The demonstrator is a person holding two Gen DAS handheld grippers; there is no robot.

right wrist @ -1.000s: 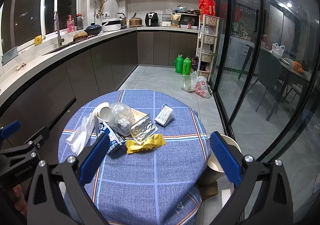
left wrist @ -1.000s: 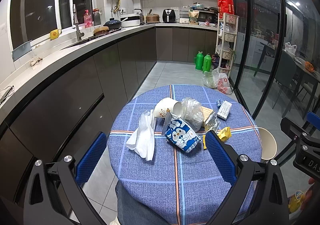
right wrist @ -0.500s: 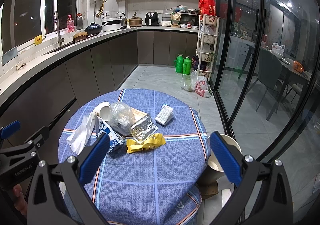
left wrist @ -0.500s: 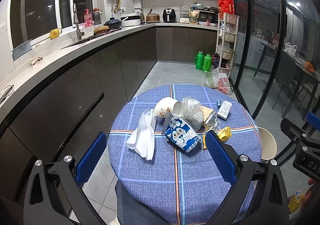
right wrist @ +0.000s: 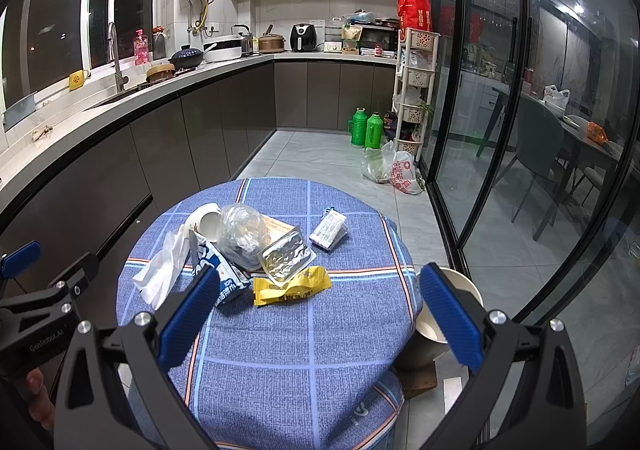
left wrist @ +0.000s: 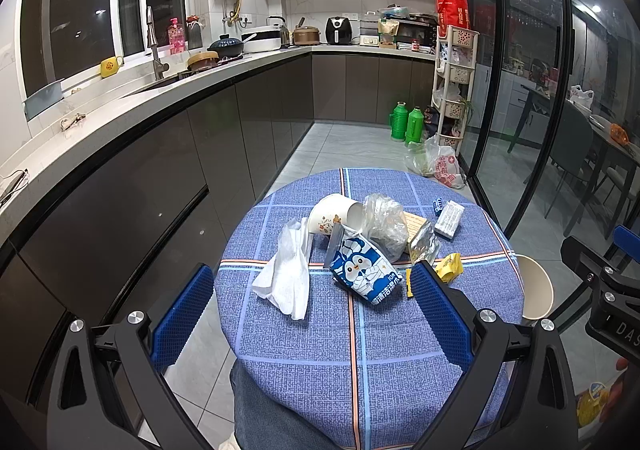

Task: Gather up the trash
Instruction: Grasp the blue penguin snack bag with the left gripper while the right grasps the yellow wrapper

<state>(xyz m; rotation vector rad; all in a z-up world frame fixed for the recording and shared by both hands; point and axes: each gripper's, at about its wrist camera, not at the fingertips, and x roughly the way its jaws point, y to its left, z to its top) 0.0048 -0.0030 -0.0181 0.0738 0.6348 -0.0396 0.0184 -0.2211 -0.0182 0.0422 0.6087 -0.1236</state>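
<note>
Trash lies piled on a round table with a blue checked cloth (left wrist: 360, 362) (right wrist: 304, 350): a white tissue (left wrist: 286, 274) (right wrist: 162, 270), a tipped paper cup (left wrist: 332, 214) (right wrist: 206, 217), a blue penguin wrapper (left wrist: 366, 270) (right wrist: 214, 266), a clear plastic bag (left wrist: 384, 223) (right wrist: 242, 232), a foil pack (right wrist: 286, 258) (left wrist: 424, 246), a yellow wrapper (right wrist: 292, 286) (left wrist: 450, 268) and a small white packet (right wrist: 328, 230) (left wrist: 449, 218). My left gripper (left wrist: 310, 314) hovers open over the near side. My right gripper (right wrist: 318, 314) is open too, above the table's right part.
A beige bin (right wrist: 440, 314) (left wrist: 534, 290) stands against the table's right edge. A kitchen counter (left wrist: 120, 105) runs along the left, a glass sliding door (right wrist: 480, 109) on the right. Green flasks (right wrist: 366, 129) and plastic bags (right wrist: 394, 169) sit on the floor beyond.
</note>
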